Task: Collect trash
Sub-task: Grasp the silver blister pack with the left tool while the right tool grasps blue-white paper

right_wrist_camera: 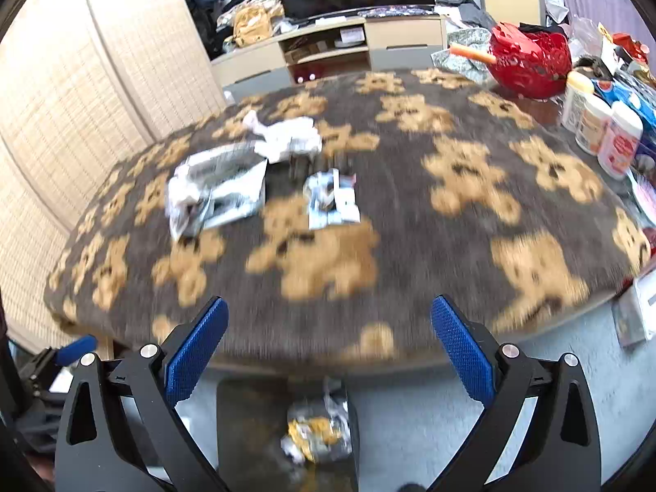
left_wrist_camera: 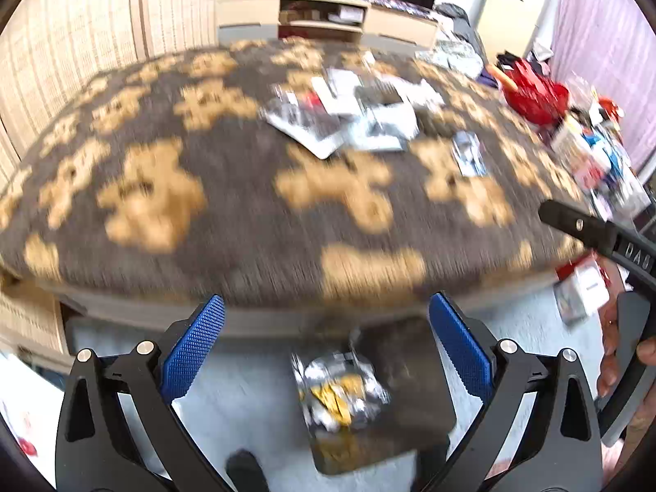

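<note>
Several crumpled wrappers and papers [left_wrist_camera: 348, 119] lie in a heap on the brown table with bear patterns [left_wrist_camera: 229, 221]. One small wrapper [left_wrist_camera: 469, 153] lies apart to the right. In the right wrist view the heap [right_wrist_camera: 221, 184] and the small wrapper [right_wrist_camera: 332, 201] lie at the middle left. A dark bin [left_wrist_camera: 393, 393] on the floor below the table edge holds silver and yellow wrappers [left_wrist_camera: 340, 393]; the bin also shows in the right wrist view [right_wrist_camera: 287, 434]. My left gripper [left_wrist_camera: 326, 336] is open and empty above the bin. My right gripper [right_wrist_camera: 328, 340] is open and empty at the table's near edge.
A red basket [right_wrist_camera: 529, 57] and several white bottles [right_wrist_camera: 602, 127] stand at the table's right side. A beige TV cabinet [right_wrist_camera: 328, 53] stands behind. Woven screens [right_wrist_camera: 61, 115] line the left. Boxes [left_wrist_camera: 582, 291] lie on the floor at right.
</note>
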`<state>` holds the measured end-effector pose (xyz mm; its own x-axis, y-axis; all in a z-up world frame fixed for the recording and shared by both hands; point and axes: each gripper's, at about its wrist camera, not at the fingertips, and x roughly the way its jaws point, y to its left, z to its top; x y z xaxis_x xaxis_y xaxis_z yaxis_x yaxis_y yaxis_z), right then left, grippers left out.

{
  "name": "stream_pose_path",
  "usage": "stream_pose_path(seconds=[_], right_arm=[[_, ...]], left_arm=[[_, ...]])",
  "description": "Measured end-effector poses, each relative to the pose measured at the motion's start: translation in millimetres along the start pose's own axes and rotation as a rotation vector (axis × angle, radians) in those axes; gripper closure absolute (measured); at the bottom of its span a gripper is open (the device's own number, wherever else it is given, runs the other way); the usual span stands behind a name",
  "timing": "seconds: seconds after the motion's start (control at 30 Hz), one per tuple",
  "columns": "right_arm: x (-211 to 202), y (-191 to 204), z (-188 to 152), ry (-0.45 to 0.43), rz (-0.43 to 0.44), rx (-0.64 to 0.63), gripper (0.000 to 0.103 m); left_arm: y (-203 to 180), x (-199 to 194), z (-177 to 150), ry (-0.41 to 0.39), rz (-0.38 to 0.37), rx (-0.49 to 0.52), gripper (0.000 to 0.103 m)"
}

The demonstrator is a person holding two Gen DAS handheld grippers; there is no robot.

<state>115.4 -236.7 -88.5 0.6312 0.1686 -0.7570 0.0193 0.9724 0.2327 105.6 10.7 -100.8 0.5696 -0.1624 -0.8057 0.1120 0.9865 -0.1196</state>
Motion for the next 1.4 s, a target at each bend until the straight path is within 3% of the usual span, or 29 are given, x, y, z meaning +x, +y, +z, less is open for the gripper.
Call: stream_pose_path(seconds=[0.3, 0.43, 0.73, 1.1, 1.27, 1.4], right_arm=[[56.5, 0.3, 33.1, -0.003, -0.036, -0.001, 0.006], [72.7, 2.5, 39.1, -0.024, -0.045, -0.021, 0.027], [94.6, 8.5, 49.4, -0.015, -0.037, -0.035, 0.03], [111.3, 7.7, 48.3, 0.018, -0.038, -0.043, 0.036], [113.5, 5.5, 49.2, 0.006, -0.058, -0.05, 0.048], [112.8, 3.3, 49.3, -0.001, -0.084, -0.05, 0.066]], left_arm=[[15.9, 31.0, 68.8, -0.047, 0.013, -0.036, 0.008], [15.7, 53.0, 80.8, -0.036, 0.021, -0.031, 0.008], [10.6, 91.7, 98.3, -0.021, 0.038, -0.027, 0.01], [30.6, 107.6, 105.7, 0.0, 0.054, -0.078, 0.033], [45.7, 108.5, 104.4, 0.004, 0.063, -0.092, 0.052], [55.8, 108.7, 105.3, 0.006, 0.049, -0.109, 0.064]])
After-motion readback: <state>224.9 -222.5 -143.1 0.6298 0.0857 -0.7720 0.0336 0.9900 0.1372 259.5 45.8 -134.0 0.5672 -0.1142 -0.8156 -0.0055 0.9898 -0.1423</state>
